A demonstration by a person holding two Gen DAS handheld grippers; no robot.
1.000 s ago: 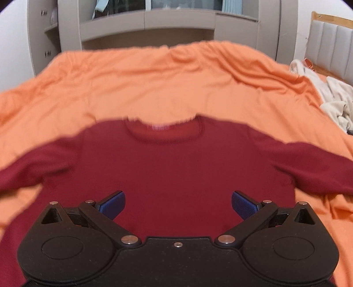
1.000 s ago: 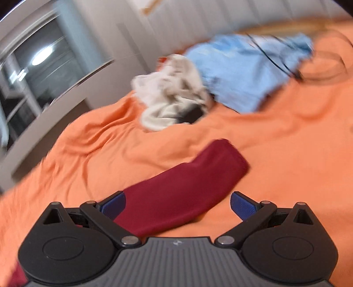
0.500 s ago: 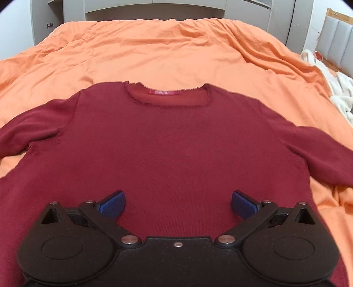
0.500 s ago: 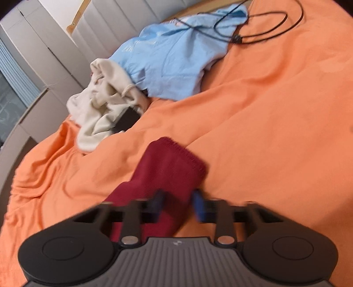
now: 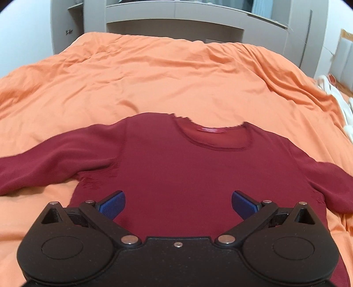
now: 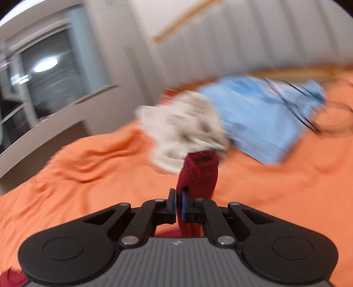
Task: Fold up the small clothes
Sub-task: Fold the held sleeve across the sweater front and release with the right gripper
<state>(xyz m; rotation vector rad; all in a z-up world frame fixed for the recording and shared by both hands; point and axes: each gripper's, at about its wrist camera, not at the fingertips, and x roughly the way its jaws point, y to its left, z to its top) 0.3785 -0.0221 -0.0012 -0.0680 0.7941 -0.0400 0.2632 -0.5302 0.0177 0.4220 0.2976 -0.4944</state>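
Observation:
A dark red long-sleeved sweater [image 5: 176,172] lies flat on the orange bedspread [image 5: 167,77], neck away from me, both sleeves spread out. My left gripper [image 5: 177,204] is open and empty, hovering over the sweater's lower body. My right gripper [image 6: 179,198] is shut on the sweater's sleeve cuff [image 6: 201,170] and holds it lifted off the bed; the cuff opening stands up above the fingertips. The right wrist view is blurred by motion.
A crumpled cream garment [image 6: 185,134] and a light blue garment [image 6: 260,119] with a black cable [image 6: 308,103] on it lie on the bed beyond the cuff. A grey cabinet [image 5: 172,19] stands past the bed's far edge. The cream garment's edge [image 5: 344,110] shows at right.
My right gripper closed on the sleeve cuff and lifted it off the bed. My left gripper stayed open and pulled back, drifting right over the sweater.

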